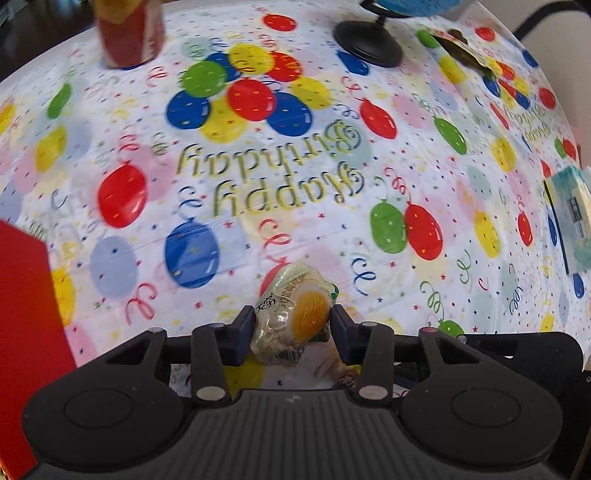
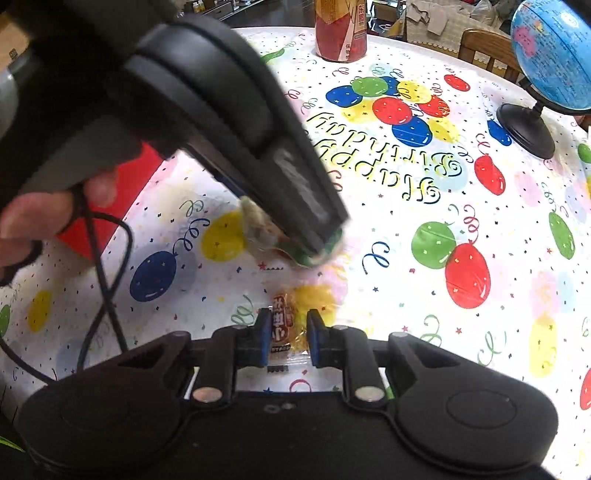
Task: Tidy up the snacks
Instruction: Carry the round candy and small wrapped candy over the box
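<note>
My left gripper [image 1: 293,325] is shut on a pale green snack packet [image 1: 295,306] with a round yellow picture, held just above the birthday tablecloth [image 1: 280,177]. In the right wrist view the same gripper [image 2: 295,247] reaches down from the upper left, and the green packet [image 2: 258,229] shows blurred under its tips. My right gripper [image 2: 288,332] is shut on a small orange and yellow snack packet [image 2: 286,325] that lies on the cloth close below the left gripper.
A red box [image 1: 29,332] stands at the left. At the back are a red can [image 2: 340,29] and a blue globe [image 2: 550,55] on a black base. A pale blue box [image 1: 570,218] lies at the right, another packet [image 1: 461,48] far right. A hand [image 2: 37,218] and cable are left.
</note>
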Demonstrator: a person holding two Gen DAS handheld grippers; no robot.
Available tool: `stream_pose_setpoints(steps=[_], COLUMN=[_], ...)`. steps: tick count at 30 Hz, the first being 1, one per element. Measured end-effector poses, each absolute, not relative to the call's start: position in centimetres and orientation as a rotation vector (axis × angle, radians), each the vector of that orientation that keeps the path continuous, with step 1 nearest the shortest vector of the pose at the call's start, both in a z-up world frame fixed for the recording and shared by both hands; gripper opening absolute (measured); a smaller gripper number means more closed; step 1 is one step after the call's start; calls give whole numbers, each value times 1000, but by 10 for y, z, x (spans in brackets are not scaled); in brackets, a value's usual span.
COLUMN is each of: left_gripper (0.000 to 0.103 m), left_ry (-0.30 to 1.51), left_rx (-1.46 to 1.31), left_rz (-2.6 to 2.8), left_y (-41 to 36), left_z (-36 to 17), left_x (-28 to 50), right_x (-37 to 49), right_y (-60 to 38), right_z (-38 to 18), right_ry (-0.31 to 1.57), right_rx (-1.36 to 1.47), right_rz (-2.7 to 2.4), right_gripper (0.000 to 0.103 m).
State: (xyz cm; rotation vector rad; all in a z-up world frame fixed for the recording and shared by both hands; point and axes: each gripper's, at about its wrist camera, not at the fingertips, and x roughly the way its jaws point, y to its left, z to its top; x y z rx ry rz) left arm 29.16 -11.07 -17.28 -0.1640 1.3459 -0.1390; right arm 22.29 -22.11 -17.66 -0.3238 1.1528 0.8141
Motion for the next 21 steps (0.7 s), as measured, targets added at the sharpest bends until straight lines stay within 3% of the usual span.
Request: stream_pose_setpoints(steps=[21], left_gripper=[41], left_ry=[1226], left_rx=[-244], left_rz=[-46], left_y=[-92], left_z=[-101], left_x=[216], right_x=[195], right_y=[-260], right_z=[-104], right_ry=[1143], right_rx=[-18], right_rz=[658], right_gripper=[16])
